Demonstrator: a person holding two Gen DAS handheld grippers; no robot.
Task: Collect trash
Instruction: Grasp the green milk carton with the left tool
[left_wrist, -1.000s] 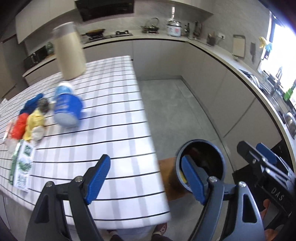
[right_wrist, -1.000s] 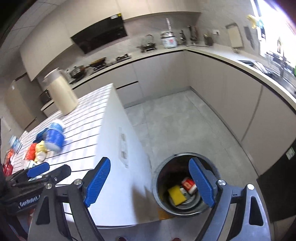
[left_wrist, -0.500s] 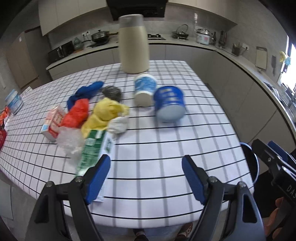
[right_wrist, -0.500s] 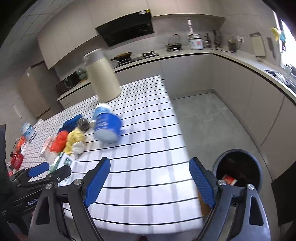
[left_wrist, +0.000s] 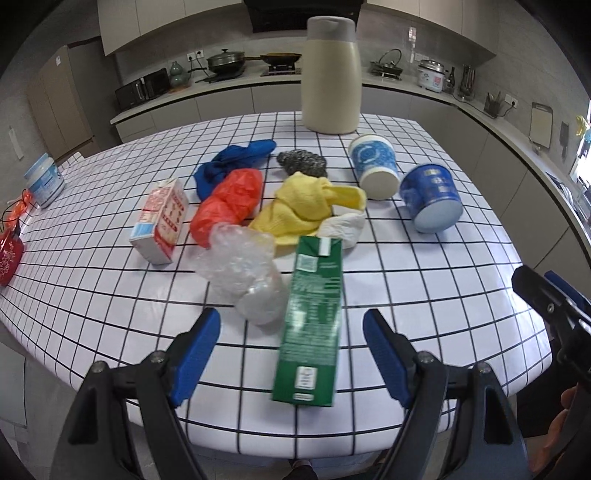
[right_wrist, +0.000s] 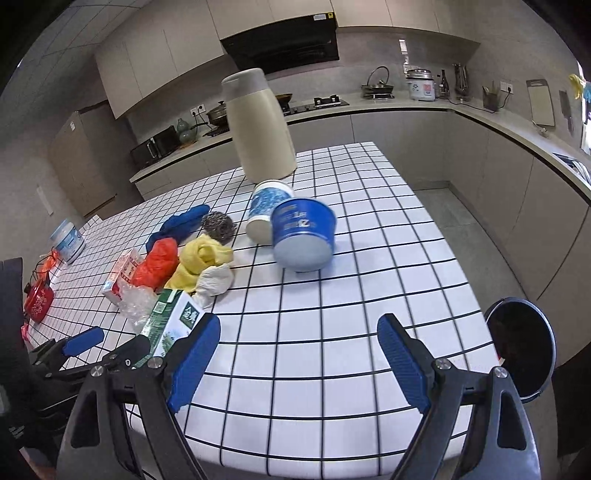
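Observation:
Trash lies on the checked table (left_wrist: 424, 295): a green carton (left_wrist: 314, 321), clear crumpled plastic (left_wrist: 240, 269), a red-white carton (left_wrist: 162, 219), a red bag (left_wrist: 229, 201), yellow cloth (left_wrist: 306, 205), white tissue (left_wrist: 343, 225), blue cloth (left_wrist: 232, 162), a steel scourer (left_wrist: 301, 162), a white-blue cup (left_wrist: 373, 166) and a blue tub (left_wrist: 432, 199). My left gripper (left_wrist: 291, 354) is open and empty, its jaws either side of the green carton's near end. My right gripper (right_wrist: 299, 354) is open and empty above the table's near edge; the blue tub (right_wrist: 303, 232) lies ahead. A dark bin (right_wrist: 521, 350) stands to its right on the floor.
A tall beige jug (left_wrist: 330, 74) stands at the table's far side. A small white jar (left_wrist: 42, 181) and red items (left_wrist: 9, 251) sit at the left edge. Kitchen counters run along the back and right walls.
Both grippers have swung left from the bin to face the table. The left one has come close over the green carton. Both stay open and empty.

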